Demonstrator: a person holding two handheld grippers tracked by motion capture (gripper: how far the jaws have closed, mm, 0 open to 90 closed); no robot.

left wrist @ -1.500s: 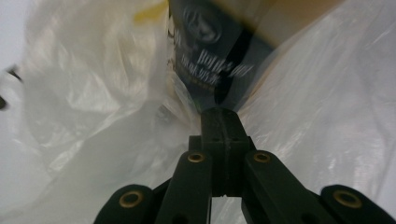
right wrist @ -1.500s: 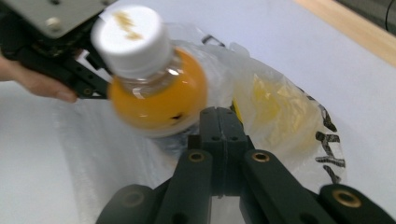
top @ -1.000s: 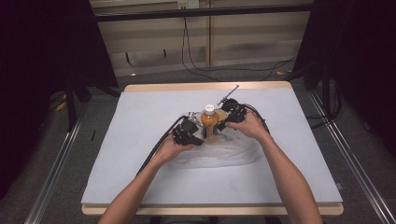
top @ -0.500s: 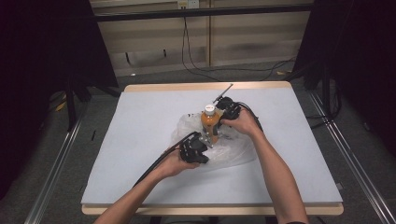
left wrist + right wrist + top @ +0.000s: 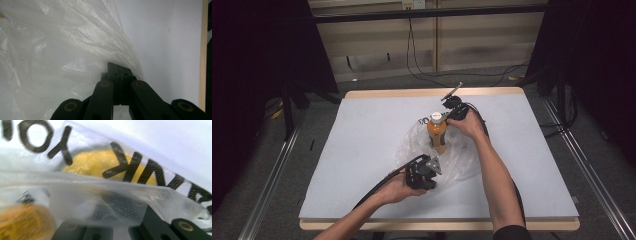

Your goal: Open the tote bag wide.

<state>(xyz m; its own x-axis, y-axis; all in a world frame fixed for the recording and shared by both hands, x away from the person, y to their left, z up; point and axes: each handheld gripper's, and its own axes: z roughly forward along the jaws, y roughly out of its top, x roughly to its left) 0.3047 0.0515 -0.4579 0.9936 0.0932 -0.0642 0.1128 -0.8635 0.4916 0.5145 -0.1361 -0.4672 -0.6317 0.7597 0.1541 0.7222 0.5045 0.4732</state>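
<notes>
Left tool (image 5: 426, 176): jaws closed on edge of clear plastic bag (image 5: 452, 160), near counter (image 5: 362, 150) front | bottle (image 5: 437, 132): orange, upright inside bag, mid-counter | right tool (image 5: 451, 111): jaws closed pinching bag film just beside bottle cap

The bag (image 5: 447, 155) is thin clear plastic film, glossy and crinkled, printed with black letters. Inside it, at 12 o'clock, the bottle (image 5: 437, 134) looks like smooth orange plastic with a white cap. The table (image 5: 362, 150) top is matt pale grey, edged in light wood.
</notes>
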